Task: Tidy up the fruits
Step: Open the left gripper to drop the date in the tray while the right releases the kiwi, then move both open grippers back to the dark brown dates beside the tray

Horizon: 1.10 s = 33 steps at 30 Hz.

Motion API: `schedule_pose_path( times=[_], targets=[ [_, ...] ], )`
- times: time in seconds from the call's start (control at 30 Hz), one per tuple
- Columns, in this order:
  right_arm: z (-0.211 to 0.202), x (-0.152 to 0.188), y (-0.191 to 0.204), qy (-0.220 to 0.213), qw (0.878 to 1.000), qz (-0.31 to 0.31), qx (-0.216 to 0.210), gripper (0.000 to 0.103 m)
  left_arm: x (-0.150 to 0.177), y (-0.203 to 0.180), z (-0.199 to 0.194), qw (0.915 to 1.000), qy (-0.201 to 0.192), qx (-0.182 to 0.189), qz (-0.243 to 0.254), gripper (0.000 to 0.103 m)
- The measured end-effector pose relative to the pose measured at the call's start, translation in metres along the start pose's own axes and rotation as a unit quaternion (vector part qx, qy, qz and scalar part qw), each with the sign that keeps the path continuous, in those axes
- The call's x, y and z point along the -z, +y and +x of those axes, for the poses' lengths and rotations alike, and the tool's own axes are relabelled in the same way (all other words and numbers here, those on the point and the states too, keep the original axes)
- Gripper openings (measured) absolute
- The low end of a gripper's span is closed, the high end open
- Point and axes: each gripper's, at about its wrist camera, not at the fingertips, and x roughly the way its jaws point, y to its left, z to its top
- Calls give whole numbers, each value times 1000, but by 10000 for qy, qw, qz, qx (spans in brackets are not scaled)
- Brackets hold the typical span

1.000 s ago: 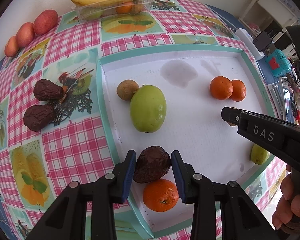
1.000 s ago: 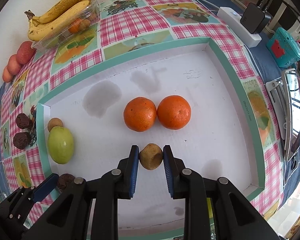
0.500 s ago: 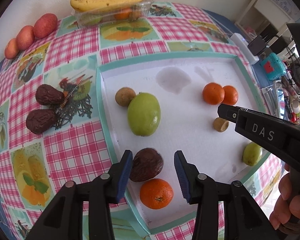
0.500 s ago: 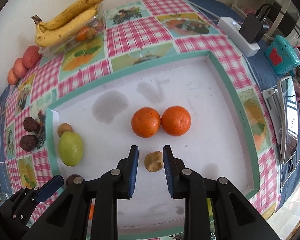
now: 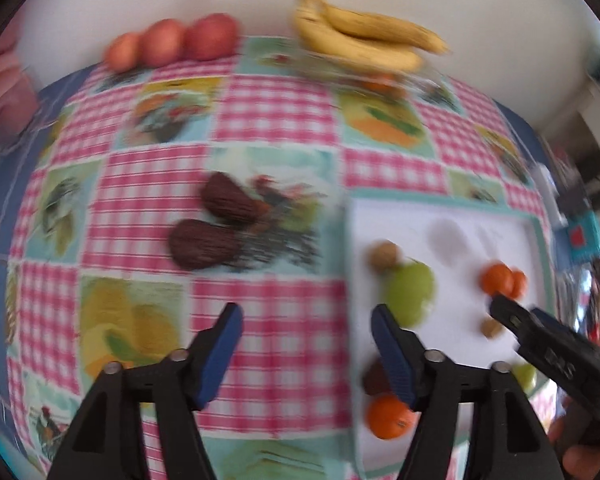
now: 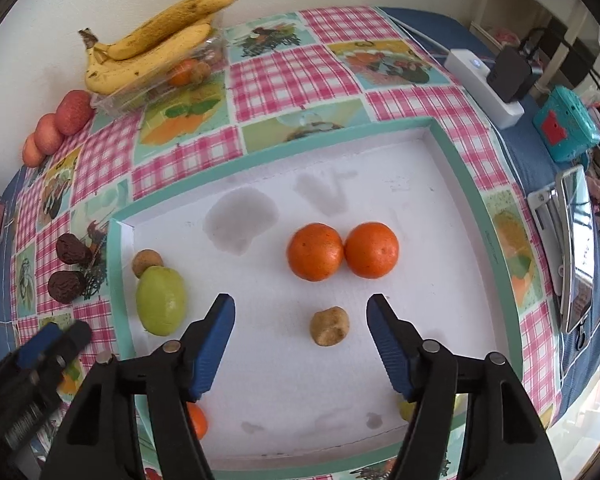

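Your left gripper (image 5: 306,330) hangs wide open over the checked tablecloth (image 5: 268,120), nothing between its fingers. Two dark wrinkled fruits (image 5: 208,236) lie ahead; white tray (image 5: 460,344) at right. View blurred.

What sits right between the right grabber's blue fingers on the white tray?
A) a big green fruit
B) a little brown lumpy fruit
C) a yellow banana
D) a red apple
B: the small brown lumpy fruit lies on the white tray between the open right gripper's blue fingers, untouched.
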Motion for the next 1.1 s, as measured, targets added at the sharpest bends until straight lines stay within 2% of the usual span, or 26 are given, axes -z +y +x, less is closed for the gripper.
schedule_pose_path(
  times=[0.17,0.27,0.33,0.53,0.6,0.67,0.7,0.77,0.97,1.1],
  targets=[
    [-5,1,21,-143,9997,-179,-88,72,-10,45,-12,9972,-300,-245,-643,77],
    [-9,3,32,-192,9994,-280,-118,80,-13,65,-17,9945,-421,-331,-902,80],
    [-10,4,42,-221,9991,-346,-134,81,-16,76,-19,9925,-483,-378,-1060,86],
    [-12,7,73,-324,9973,-600,-276,81,-17,115,-32,9851,-675,-533,-1489,87],
    [-13,9,84,-367,9964,-679,-352,84,-17,123,-34,9831,-698,-607,-1582,90],
    [-14,11,96,-435,9950,-785,-444,89,-16,134,-35,9803,-720,-716,-1697,103],
    [-15,12,103,-478,9941,-840,-490,93,-16,140,-36,9785,-752,-767,-1763,103],
    [-17,13,114,-556,9925,-937,-555,93,-15,147,-37,9767,-774,-801,-1832,103],
    [-15,17,139,-640,9894,-1161,-590,93,-18,154,-34,9762,-798,-722,-1885,103],
    [-10,14,144,-580,9896,-1149,-645,93,-23,149,-24,9791,-634,-474,-1873,103]
  ],
)
